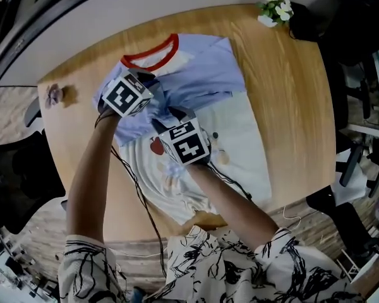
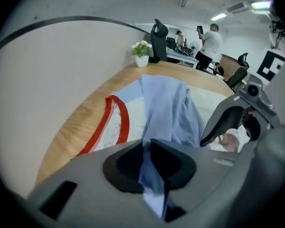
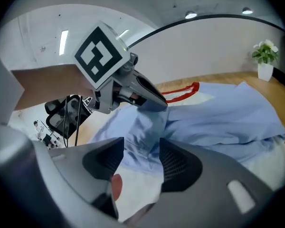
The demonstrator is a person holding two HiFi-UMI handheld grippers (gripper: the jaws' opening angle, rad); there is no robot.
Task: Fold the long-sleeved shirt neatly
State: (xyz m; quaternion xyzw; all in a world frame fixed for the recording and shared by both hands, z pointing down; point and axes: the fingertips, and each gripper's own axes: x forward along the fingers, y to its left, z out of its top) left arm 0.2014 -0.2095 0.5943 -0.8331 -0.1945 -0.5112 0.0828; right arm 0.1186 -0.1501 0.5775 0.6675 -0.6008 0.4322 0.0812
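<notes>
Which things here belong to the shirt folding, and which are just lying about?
In the job:
white long-sleeved shirt with light blue sleeves and red collar
left tool, pinching blue cloth
right tool, open

Just lying about:
white flowers in a small white pot
small purple flower-like thing

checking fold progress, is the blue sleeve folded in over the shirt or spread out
Folded in, loosely: the blue sleeve lies bunched across the white body, with the left gripper pinching it.

one shirt (image 1: 202, 68), one table (image 1: 290, 106), one potted plant (image 1: 275, 8), two tongs (left tongs (image 2: 147, 148), right tongs (image 3: 141, 145)).
</notes>
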